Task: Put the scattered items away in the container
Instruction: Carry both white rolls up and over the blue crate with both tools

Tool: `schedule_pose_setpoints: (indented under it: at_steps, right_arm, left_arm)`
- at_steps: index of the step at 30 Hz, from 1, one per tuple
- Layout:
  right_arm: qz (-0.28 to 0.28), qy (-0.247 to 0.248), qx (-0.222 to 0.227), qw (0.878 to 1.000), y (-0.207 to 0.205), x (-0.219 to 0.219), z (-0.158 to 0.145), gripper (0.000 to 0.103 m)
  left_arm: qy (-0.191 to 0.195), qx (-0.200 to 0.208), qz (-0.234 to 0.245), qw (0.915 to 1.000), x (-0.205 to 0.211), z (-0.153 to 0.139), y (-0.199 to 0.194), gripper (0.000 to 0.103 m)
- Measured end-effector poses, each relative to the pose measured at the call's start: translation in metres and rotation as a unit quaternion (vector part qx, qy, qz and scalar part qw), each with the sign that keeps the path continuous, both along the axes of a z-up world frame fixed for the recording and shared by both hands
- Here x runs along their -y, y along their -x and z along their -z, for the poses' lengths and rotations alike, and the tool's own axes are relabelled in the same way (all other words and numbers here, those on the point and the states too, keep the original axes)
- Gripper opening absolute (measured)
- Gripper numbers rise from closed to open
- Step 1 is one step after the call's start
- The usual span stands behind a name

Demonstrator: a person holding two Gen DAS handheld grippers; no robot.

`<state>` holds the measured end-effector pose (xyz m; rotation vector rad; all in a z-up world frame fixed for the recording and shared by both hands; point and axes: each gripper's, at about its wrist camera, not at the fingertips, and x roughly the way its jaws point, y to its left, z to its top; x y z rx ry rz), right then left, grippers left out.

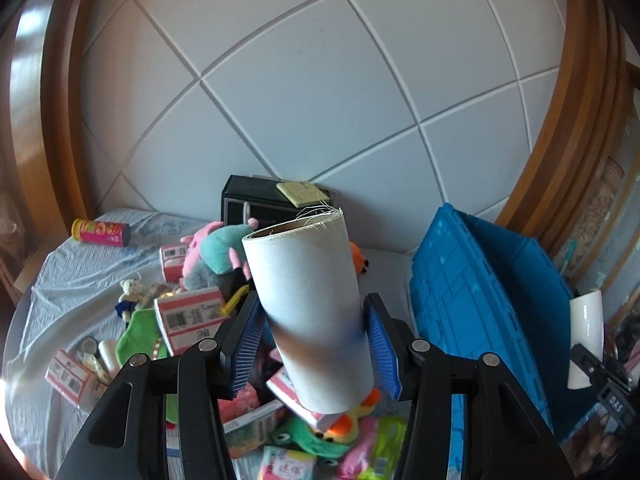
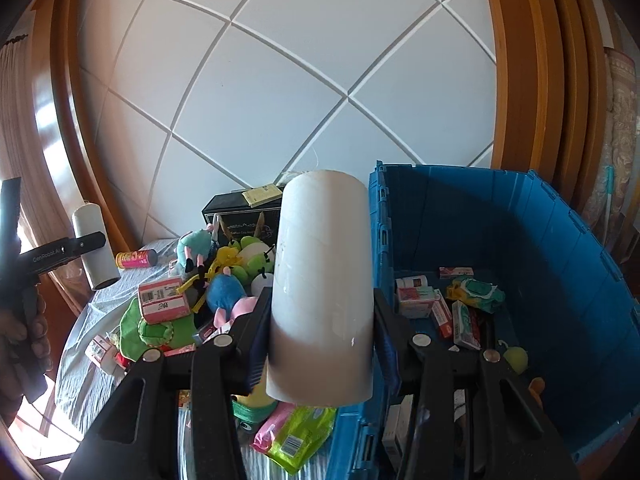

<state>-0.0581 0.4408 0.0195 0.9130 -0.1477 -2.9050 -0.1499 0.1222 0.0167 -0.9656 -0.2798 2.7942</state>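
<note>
My left gripper (image 1: pixel 314 320) is shut on a white cardboard tube (image 1: pixel 308 280) with a frayed top edge, held above the pile of scattered items. To its right stands the blue crate (image 1: pixel 480 300). My right gripper (image 2: pixel 320 320) is shut on a glossy white roll (image 2: pixel 322 260), just left of the blue crate's near wall (image 2: pixel 378 240). Several small boxes and packets (image 2: pixel 448 304) lie inside the crate. In the right wrist view the left gripper (image 2: pixel 94 242) and its tube (image 2: pixel 96 256) show at the far left. In the left wrist view the white roll (image 1: pixel 586 332) shows at the right edge.
Plush toys (image 2: pixel 228 288), barcoded boxes (image 1: pixel 188 316) and wipe packets (image 2: pixel 296 436) cover a table with a light blue cloth (image 1: pixel 60 280). A pink and yellow can (image 1: pixel 100 232) lies at the far left. A black box (image 1: pixel 256 200) stands against the white panelled wall.
</note>
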Motion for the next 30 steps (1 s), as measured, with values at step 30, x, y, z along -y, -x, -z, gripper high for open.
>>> schedule_pose_setpoints:
  at_steps: [30]
  right_arm:
    - [0.114,0.01,0.0,0.993,-0.021,-0.156,0.0,0.045]
  left_arm:
    - [0.017,-0.021,0.24,0.9705,-0.302,-0.072,0.024,0.05]
